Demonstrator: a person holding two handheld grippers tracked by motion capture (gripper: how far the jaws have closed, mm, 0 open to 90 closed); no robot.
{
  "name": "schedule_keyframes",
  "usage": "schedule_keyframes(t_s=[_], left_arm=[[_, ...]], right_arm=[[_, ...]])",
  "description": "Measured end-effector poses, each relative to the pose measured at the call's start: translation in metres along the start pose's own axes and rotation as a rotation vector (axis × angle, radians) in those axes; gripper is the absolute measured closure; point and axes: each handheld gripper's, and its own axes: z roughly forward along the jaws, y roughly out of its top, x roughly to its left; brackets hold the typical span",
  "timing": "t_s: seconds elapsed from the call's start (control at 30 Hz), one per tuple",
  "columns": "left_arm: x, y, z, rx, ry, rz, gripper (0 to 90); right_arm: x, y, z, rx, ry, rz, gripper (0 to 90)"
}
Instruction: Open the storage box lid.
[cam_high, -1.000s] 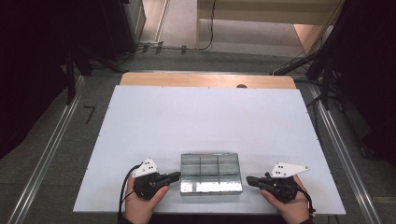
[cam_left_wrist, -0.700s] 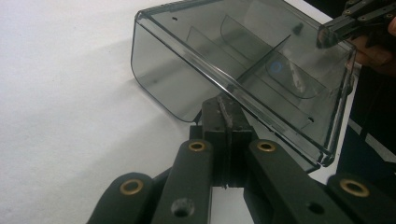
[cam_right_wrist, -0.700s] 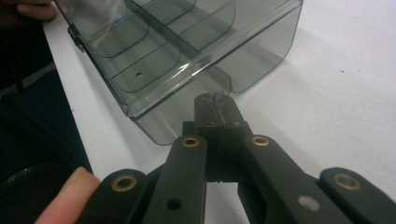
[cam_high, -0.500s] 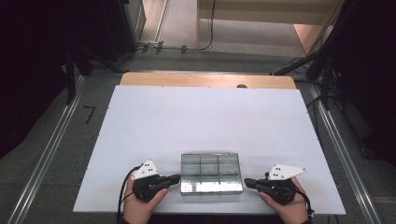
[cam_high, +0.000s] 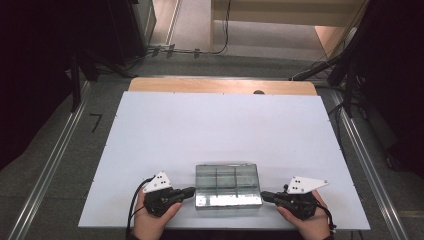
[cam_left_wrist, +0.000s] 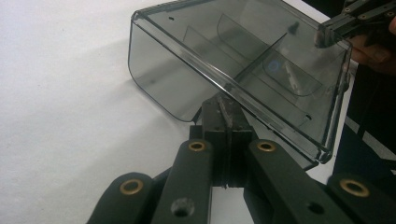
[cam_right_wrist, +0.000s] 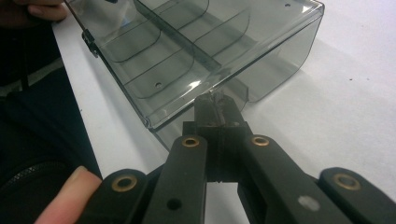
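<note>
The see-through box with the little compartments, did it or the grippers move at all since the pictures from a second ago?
Nothing visibly changed. The see-through box sits at the same spot near the front edge of the white table, and the left gripper and right gripper stay shut at its two ends.

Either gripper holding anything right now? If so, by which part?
No hold visible. Left gripper and right gripper are shut, tips against opposite ends of the clear divided box.
</note>
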Motion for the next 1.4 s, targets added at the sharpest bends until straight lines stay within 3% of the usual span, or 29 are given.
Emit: schedule_keyframes(t_s=[0.37, 0.5, 0.57, 0.93, 1.1, 1.4], left_arm=[[0.0001, -0.0001, -0.0003, -0.005, -0.006, -0.001, 89.9], [-0.0001, 0.0000, -0.0006, -0.006, -0.010, 0.003, 89.9], [0.0002, 0.0000, -0.0009, -0.006, -0.013, 0.003, 89.9], [0.0006, -0.0011, -0.0018, 0.017, -0.035, 0.019, 90.0], [-0.0002, -0.0016, -0.0023, 0.025, -0.039, 0.026, 90.0], [-0.0003, -0.0019, -0.0026, 0.022, -0.041, 0.025, 90.0]], right_arm=[[0.0002, -0.0003, -0.0008, -0.008, -0.002, -0.004, 88.2], [0.0003, 0.0012, -0.0049, -0.057, 0.030, 0.002, 88.3], [0.0025, 0.0023, -0.0039, -0.030, -0.008, -0.018, 88.2], [0.0014, -0.0015, 0.0002, 0.041, 0.005, -0.046, 88.3], [0.0011, -0.0013, -0.0032, 0.014, 0.028, -0.044, 88.3], [0.0021, -0.0009, -0.0036, 0.015, 0.029, -0.043, 88.4]])
